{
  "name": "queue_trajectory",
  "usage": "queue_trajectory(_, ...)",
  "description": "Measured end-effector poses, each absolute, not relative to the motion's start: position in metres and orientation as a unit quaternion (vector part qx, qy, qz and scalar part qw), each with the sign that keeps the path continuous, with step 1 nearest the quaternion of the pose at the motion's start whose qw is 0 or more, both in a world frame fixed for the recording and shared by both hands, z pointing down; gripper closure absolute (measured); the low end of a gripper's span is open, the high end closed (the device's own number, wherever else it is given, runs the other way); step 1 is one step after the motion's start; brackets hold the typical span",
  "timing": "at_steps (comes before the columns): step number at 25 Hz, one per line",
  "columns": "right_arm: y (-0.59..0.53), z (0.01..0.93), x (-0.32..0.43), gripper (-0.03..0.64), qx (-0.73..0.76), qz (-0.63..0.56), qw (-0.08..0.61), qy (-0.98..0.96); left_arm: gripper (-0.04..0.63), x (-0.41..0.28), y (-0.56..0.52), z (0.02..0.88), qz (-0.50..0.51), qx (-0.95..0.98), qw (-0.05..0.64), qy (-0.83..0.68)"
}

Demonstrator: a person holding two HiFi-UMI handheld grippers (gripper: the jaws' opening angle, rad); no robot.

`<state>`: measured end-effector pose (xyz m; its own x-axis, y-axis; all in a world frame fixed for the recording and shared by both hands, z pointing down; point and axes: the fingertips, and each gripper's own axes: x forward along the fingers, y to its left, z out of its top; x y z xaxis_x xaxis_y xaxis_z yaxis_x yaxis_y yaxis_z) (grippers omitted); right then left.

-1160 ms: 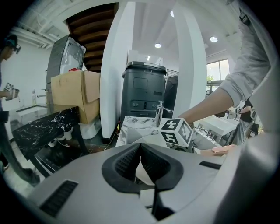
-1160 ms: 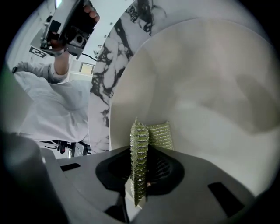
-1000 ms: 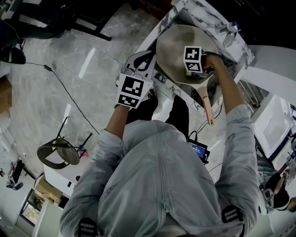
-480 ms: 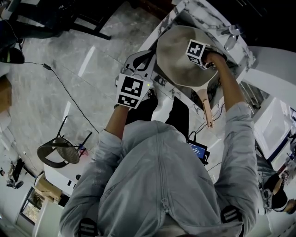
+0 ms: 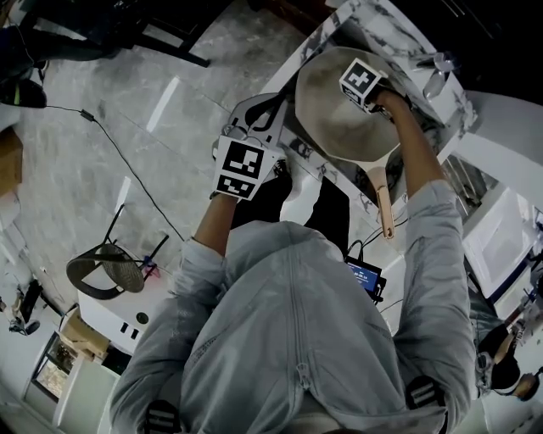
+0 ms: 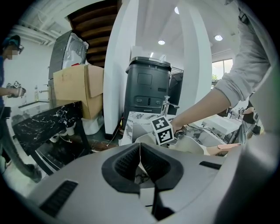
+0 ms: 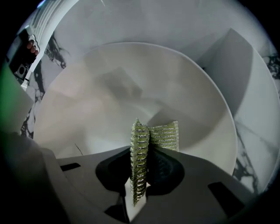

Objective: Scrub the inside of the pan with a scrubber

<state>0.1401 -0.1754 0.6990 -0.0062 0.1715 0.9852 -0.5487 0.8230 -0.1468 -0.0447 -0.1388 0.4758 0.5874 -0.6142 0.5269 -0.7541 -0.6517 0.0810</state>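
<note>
We see the right gripper (image 5: 362, 83) down inside the pan (image 5: 338, 127), at the pan's far right side. In the right gripper view its jaws are nearly together, clamped on a folded green-gold mesh scrubber (image 7: 140, 164). The scrubber stands upright between the pads, and 1 flap of it (image 7: 165, 136) sticks out to the right past the jaw tips. The right gripper (image 7: 146, 151) points at the pan's pale inner wall (image 7: 109, 96), with the scrubber's far edge close to that surface; we cannot tell whether it touches. The right arm reaches forward over the pan's near rim, with the sleeve pushed up and the forearm bare. The pan's pinkish handle (image 5: 383, 202) points back toward the person, just left of that arm.

The pan sits in a recess of a marble-patterned counter (image 5: 373, 24), whose veined edge shows at the right of the right gripper view (image 7: 251, 144).

The left gripper (image 5: 245, 166) is held to the left of the pan, near the counter's near left corner and apart from the pan. In its own view the left gripper (image 6: 139, 158) has its 2 jaws pressed together, with nothing between them. Beyond them we see the right gripper's marker cube (image 6: 162, 130) over the pan. Farther off stand a cardboard box (image 6: 77, 89) and a dark grey bin (image 6: 147, 89).
</note>
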Motion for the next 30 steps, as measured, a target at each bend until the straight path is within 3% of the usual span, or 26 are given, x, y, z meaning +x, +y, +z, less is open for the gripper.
queue_trajectory(18,-0.129,0.685,0.045,0.529,0.042,0.263,0.639,-0.722,0.572,-0.051,-0.129,0.472,0.230,0.874,0.153,-0.400)
queue_trajectory(30,-0.043,0.669,0.072,0.529,-0.100,0.282,0.671,-0.679,0.572,-0.045,-0.116,0.471,0.232,0.875,0.148,-0.399)
